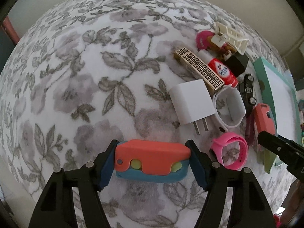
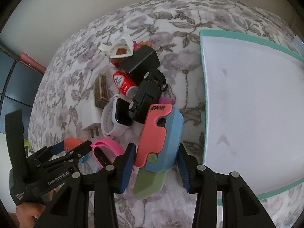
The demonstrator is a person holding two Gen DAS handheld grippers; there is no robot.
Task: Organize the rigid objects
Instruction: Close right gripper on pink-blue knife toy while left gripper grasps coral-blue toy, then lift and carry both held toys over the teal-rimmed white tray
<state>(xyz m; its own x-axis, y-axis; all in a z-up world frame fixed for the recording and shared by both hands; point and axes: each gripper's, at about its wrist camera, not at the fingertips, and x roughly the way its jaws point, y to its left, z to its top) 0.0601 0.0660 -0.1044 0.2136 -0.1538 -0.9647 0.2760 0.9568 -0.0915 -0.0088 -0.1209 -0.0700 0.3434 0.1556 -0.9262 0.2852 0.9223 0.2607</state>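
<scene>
**Two toy cutters, one in each gripper**

The left gripper (image 1: 153,158) has its blue pads pressed on both ends of a coral-and-blue toy cutter (image 1: 152,158), held crosswise over the floral blanket (image 1: 76,76). The right gripper (image 2: 154,163) clamps a second toy cutter (image 2: 157,142) (green blade out, pointing back toward the camera), just beside the teal-rimmed tray (image 2: 204,95). Between them lies a pile: white charger (image 1: 191,102), pink band (image 1: 230,153), white watch (image 2: 117,115).
</scene>
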